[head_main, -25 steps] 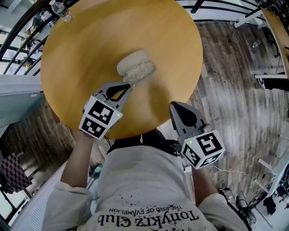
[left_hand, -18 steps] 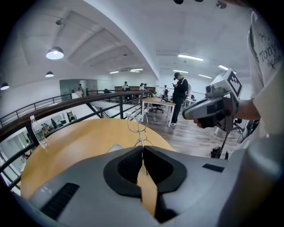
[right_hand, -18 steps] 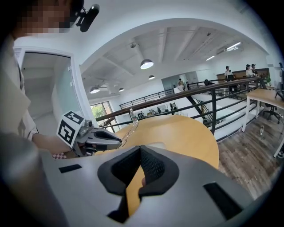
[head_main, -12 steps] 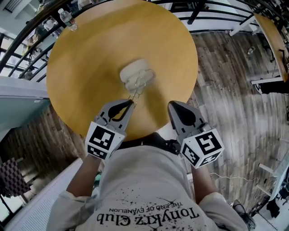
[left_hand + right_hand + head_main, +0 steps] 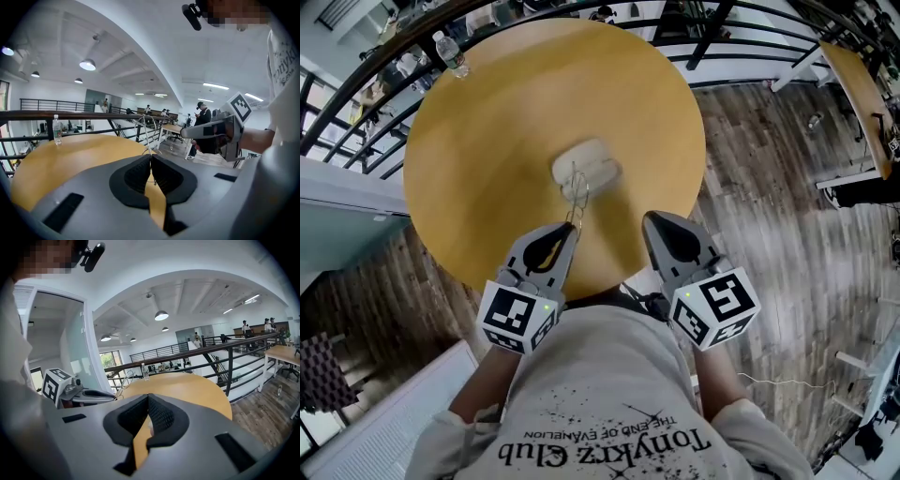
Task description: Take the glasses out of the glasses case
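Round bench [image 5: 487,122] of yellow wood, set over a grey plank floor [image 5: 769,187]. Carries a pale glasses case [image 5: 595,161] near the middle. Bears a clear water bottle [image 5: 450,53] upright at the far left rim, well apart from the case.

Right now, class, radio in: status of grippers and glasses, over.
Left gripper shut on glasses, held up beside the case. Right gripper shut, empty. Bottle at far rim of table, nothing in the way.
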`<state>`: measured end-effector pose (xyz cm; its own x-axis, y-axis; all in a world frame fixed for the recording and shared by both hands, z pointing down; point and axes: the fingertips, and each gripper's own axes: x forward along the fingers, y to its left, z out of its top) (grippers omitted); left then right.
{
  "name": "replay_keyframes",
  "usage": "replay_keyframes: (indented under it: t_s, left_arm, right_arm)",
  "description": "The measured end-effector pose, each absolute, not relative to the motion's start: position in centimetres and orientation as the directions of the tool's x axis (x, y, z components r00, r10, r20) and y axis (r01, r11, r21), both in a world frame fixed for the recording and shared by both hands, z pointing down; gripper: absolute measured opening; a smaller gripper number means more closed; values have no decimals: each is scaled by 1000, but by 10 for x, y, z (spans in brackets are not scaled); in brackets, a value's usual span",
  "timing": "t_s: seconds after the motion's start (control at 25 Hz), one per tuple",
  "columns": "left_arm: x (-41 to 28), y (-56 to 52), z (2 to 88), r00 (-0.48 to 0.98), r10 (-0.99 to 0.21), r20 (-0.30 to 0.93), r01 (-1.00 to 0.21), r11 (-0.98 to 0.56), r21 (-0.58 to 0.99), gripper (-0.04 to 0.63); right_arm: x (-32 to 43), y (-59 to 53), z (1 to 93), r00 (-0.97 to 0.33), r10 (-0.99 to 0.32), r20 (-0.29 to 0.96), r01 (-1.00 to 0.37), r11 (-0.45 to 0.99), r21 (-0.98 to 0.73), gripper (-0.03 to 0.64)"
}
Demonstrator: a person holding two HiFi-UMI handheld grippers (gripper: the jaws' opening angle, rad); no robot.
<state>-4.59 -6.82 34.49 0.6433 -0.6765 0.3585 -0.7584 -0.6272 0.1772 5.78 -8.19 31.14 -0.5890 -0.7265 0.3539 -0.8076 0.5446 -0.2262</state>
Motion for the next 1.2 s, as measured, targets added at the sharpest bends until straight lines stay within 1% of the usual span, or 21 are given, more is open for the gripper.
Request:
replay_keyframes:
  t_s: [0.2,0.44,1.2]
  left_arm:
    - [-44,-58,334,639,-687,347,-764,-621,176,34]
    - [-36,-45,332,644,-686,339,-761,-619,193,34]
    - [-40,-42,320,628,-708,324,-775,-608,172,34]
  right_arm:
    - [53,-81,303,-596,-731,333,-803,547,-236,25]
    - [54,-73,304,-602,-723,339,-798,551,-242,25]
    - [58,-72,296,-602,-725,335,-799,547,-251,25]
